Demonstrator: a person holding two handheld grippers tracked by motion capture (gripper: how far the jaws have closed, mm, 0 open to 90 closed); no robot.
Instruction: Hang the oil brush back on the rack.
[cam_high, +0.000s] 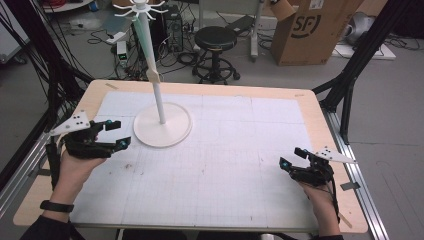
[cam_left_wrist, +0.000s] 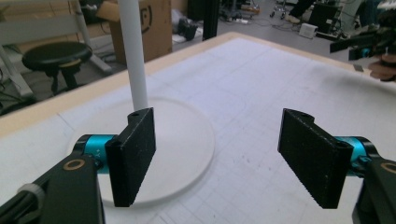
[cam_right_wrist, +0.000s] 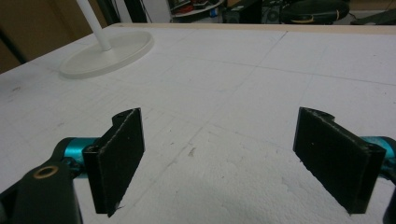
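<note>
The left gripper (cam_high: 115, 134), jaws wide and empty, hovers just beside the stand (cam_high: 162, 125) at the table's (cam_high: 310, 107) left, probably readied to steady it. The right gripper (cam_high: 291, 156), likewise wide and empty, waits well apart near the right edge.

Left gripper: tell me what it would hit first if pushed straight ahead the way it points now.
Probably the white round base of the white pole stand, which lies just ahead of the open left gripper. The pole sits left of centre, so depth leaves that unclear.
</note>
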